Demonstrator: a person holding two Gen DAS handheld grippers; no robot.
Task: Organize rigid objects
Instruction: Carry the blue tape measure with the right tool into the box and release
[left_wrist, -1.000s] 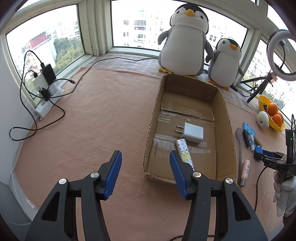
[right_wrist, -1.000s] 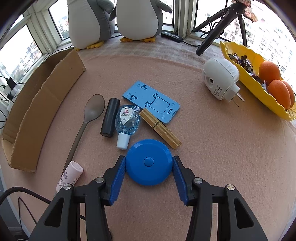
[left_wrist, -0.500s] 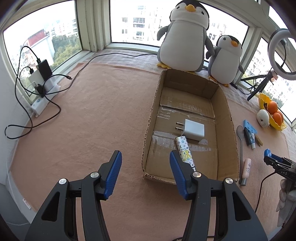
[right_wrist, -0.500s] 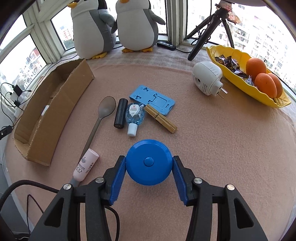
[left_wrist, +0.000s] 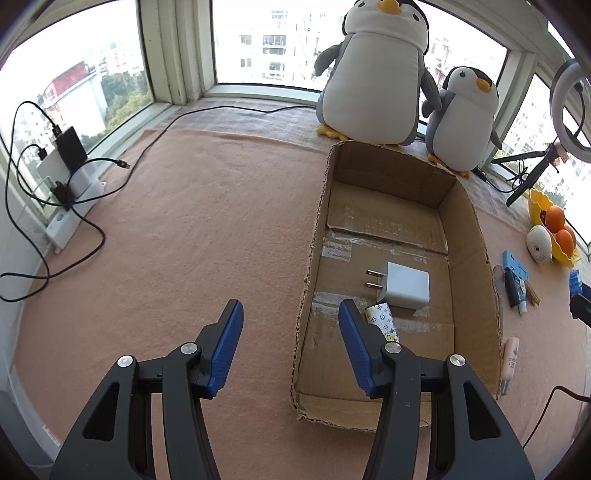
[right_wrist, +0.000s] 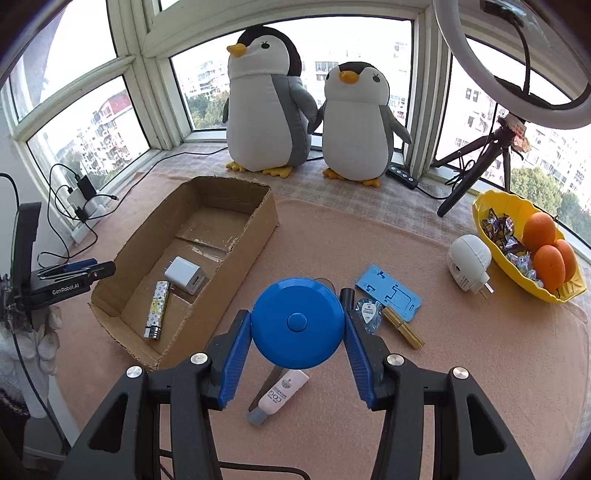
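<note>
**Blue disc lifted, box next**

Windows wrap around our workspace, and a pink mat (right_wrist: 424, 387) covers the sill where we work. Two plush penguins (right_wrist: 266, 107) stand at the back. Largest of the task's things is the cardboard box (right_wrist: 255, 236), open-topped, already holding a white charger (right_wrist: 184, 275) and a patterned lighter (right_wrist: 158, 308) just beside it. To the right of the box lie the loose items: a blue plastic stand (right_wrist: 388, 295), a white tube (right_wrist: 282, 393), a small clear bottle (right_wrist: 369, 314) and a gold clip (right_wrist: 402, 326), all close together.

Our right gripper (right_wrist: 297, 332) pinches a round blue disc (right_wrist: 297, 323) between its pads, and we judge it is raised clear of the mat. Our left gripper (left_wrist: 290, 339) hangs spread and empty over the box's near left corner.

We take the step in hand to be carrying the disc. Next we need to swing it left over the box wall, lower it onto bare cardboard clear of the charger, then spread the pads.
</note>
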